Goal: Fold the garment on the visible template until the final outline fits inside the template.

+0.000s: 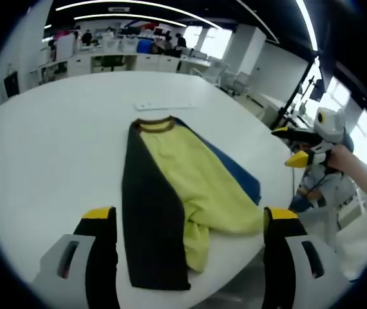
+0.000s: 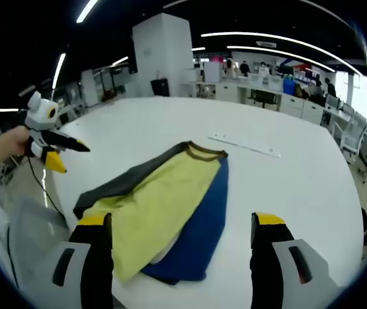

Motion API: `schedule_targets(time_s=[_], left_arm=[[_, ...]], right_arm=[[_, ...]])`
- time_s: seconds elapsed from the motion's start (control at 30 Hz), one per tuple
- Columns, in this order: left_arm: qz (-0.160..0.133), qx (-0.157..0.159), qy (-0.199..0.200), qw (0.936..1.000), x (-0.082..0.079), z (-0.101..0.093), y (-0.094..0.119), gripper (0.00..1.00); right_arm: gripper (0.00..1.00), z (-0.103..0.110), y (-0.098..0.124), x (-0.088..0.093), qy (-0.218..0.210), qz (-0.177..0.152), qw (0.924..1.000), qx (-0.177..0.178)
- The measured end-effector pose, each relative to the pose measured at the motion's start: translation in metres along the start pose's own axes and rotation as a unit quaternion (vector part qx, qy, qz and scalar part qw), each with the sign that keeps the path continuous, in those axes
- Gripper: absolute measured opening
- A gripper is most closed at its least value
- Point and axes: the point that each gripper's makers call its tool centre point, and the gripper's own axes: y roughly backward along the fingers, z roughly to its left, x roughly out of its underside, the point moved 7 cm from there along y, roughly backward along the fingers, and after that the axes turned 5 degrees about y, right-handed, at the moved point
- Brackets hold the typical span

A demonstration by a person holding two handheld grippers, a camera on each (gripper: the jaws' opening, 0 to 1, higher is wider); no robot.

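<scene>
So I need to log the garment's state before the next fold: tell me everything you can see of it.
The garment is a soft knit top in three colours: a yellow middle panel, a black side and a blue side, with a brown ribbed collar. It lies flat on the white table, partly folded, with both sides turned in and the yellow hem end rumpled near the table's edge. Neither tool touches it; both sets of jaws stand apart.

Bright, even light from ceiling strips (image 1: 112,5) — window glare, fisheye-bent edges, soft focus throughout.
</scene>
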Motion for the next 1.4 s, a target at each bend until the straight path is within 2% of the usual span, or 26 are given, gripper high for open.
schedule_targets(time_s=[0.33,0.77,1.13,1.4], left_arm=[[0.004,-0.006,0.003,1.0000,0.018,-0.014,0.021,0.93],[-0.015,-0.022,0.012,0.9996,0.033,-0.026,0.053,0.95],[-0.016,-0.024,0.032,0.9991,0.050,-0.033,0.063,0.94],[-0.017,-0.027,0.036,0.9988,0.052,-0.037,0.063,0.94]], right_arm=[[0.92,0.011,0.024,-0.002,0.000,-0.015,0.9999,0.000],[0.93,0.024,0.061,0.013,-0.003,-0.017,0.9998,0.005],[0.95,0.028,0.081,0.023,0.005,-0.010,0.9999,0.001],[0.95,0.030,0.084,0.029,0.003,-0.008,1.0000,-0.002]])
